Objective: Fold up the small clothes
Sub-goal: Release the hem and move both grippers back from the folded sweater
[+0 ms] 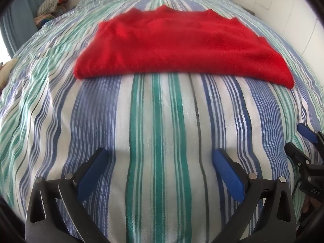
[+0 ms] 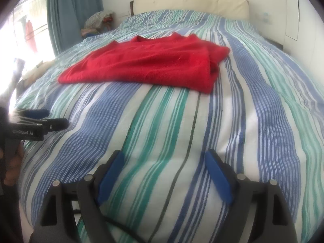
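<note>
Red garment [image 1: 182, 46] lies flat mid-bed on the striped bedspread [image 1: 158, 133], sides apparently tucked in. Left gripper [image 1: 160, 158] spread wide, empty; right gripper [image 2: 164, 160] spread, empty. Both well short of the near hem. I'd pinch both near corners evenly and fold away. Clothes pile [image 2: 97, 23] far off; nothing blocking.

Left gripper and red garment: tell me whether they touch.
Apart. The left wrist view shows the left gripper open, with bare striped bedspread between its fingertips and the red garment.
</note>
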